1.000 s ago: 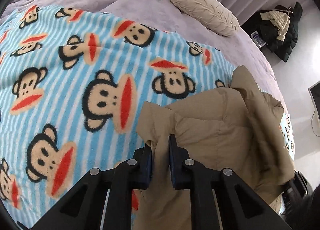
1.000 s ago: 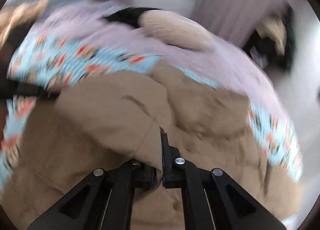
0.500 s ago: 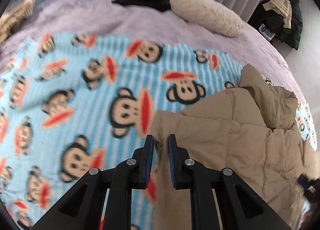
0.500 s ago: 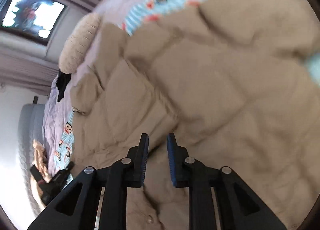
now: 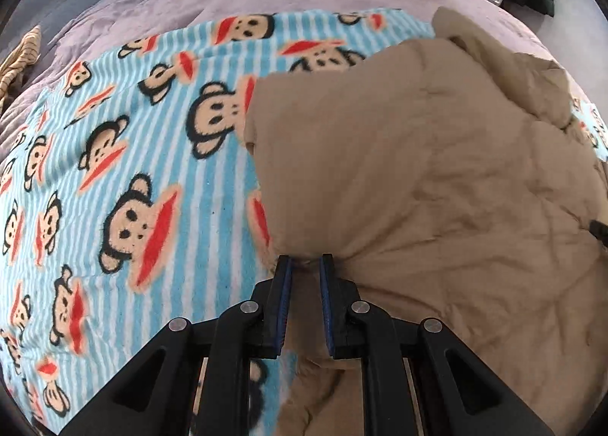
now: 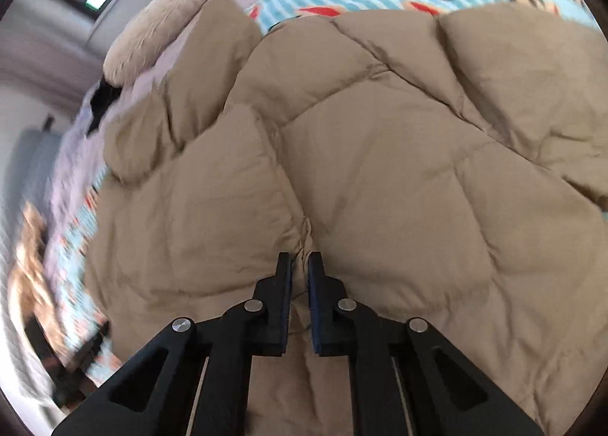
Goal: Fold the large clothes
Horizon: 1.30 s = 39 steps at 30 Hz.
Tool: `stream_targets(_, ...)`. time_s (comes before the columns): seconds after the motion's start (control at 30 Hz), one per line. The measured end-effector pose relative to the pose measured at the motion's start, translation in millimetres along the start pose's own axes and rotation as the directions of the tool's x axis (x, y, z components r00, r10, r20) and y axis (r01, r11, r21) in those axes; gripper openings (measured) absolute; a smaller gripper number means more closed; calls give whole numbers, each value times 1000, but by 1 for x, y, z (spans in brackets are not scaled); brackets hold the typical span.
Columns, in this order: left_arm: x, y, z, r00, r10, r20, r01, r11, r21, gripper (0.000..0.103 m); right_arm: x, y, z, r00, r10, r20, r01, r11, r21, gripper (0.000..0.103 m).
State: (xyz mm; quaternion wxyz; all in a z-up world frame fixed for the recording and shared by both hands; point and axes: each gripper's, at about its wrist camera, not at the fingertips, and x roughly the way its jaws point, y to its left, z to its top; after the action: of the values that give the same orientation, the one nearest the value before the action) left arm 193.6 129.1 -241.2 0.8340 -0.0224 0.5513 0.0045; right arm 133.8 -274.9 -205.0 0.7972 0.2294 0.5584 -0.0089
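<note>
the left gripper (image 5: pixel 306 263) pinches the edge of the tan puffer coat (image 5: pixel 437 177), which spreads ahead and right of its jaws over the monkey blanket (image 5: pixel 114 170). the right gripper (image 6: pixel 300 259) has just been closing, its jaws clenched on a coat fold.

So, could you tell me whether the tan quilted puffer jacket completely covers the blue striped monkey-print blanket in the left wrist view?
No, the tan quilted puffer jacket leaves much of the blue striped monkey-print blanket bare.
</note>
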Motion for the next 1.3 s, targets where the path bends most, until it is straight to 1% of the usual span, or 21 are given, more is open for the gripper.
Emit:
stream_targets(0.1, 2, 2, 4, 1000, 2, -10, -2, 1000, -26, 17, 8, 8, -1, 998, -52, 24, 55, 993, -101, 8)
stream_targets(0.13, 0, 3, 4, 1000, 3, -16, -4, 999, -36, 17, 9, 10, 0, 998, -59, 29, 62, 992, -112, 8)
stream_targets(0.2, -7, 4, 5, 1000, 10, -13, -10, 999, -38, 17, 4, 10, 1, 998, -57, 23, 59, 993, -98, 9)
stream_targets(0.23, -12, 4, 4, 1000, 15, -9, -15, 999, -36, 17, -1, 8, 1, 998, -56, 23, 58, 995, -84, 12)
stream_targets(0.33, -31, 2, 1, 1000, 14, 2, -14, 999, -29, 17, -21, -3, -5, 998, -54, 29, 55, 998, -42, 12)
stream_targets(0.5, -55, -18, -4, 1000, 12, 10, -12, 1000, -13, 17, -50, -29, -25, 999, -42, 14, 42, 999, -3, 13)
stream_targets(0.53, -59, -25, -6, 1000, 2, 10, -2, 1000, -10, 17, -53, -31, -28, 999, -38, 10, 38, 999, 3, 16)
stream_targets(0.57, -61, -32, -8, 1000, -7, 8, 7, 1000, -4, 17, -57, -34, -32, 999, -33, 7, 33, 999, 12, 24)
stream_targets(0.6, -62, -39, -9, 1000, -12, 4, 12, 1000, 3, 17, -61, -38, -36, 1000, -23, 6, 23, 999, 23, 29)
stream_targets(0.63, -63, -47, -11, 1000, -16, -3, 17, 1000, 12, 17, -61, -35, -37, 1000, -16, 7, 16, 999, 34, 40)
stream_targets(0.67, -63, -55, -14, 1000, -21, -12, 22, 1000, 22, 17, -64, -37, -40, 1000, -10, 9, 9, 999, 43, 47)
stream_targets(0.8, -69, -83, -25, 998, -58, -31, 59, 997, 44, 17, -72, -43, -50, 1000, 22, 6, -23, 998, 61, 48)
stream_targets(0.83, -71, -88, -29, 997, -63, -33, 64, 997, 46, 21, -73, -45, -52, 1000, 28, 4, -28, 998, 64, 51)
stream_targets(0.87, -73, -94, -32, 997, -67, -38, 69, 996, 48, 35, -76, -48, -55, 999, 34, 2, -34, 997, 68, 54)
stream_targets(0.9, -74, -99, -34, 997, -65, -44, 67, 997, 45, 90, -79, -52, -59, 999, 38, 0, -38, 997, 71, 55)
stream_targets(0.93, -78, -102, -37, 998, -53, -31, 54, 998, 35, 102, -80, -54, -60, 999, 40, -1, -40, 997, 73, 56)
stream_targets(0.97, -85, -107, -40, 999, -45, 5, 45, 999, 31, 102, -81, -58, -62, 999, 44, -3, -44, 996, 78, 56)
stream_targets(1.03, -88, -118, -42, 999, -41, -5, 41, 998, 56, 102, -82, -64, -64, 999, 53, -6, -52, 995, 89, 56)
stream_targets(1.13, -87, -129, -44, 999, -42, -16, 43, 998, 55, 102, -78, -61, -56, 997, 78, -7, -77, 994, 76, 57)
stream_targets(1.23, -84, -132, -43, 1000, -16, -5, 16, 999, 51, 102, -67, -43, -35, 992, 124, 2, -124, 992, 25, 57)
stream_targets(1.3, -82, -128, -39, 1000, -6, 0, 6, 1000, 29, 102, -50, -28, -12, 990, 140, 3, -140, 990, -4, 57)
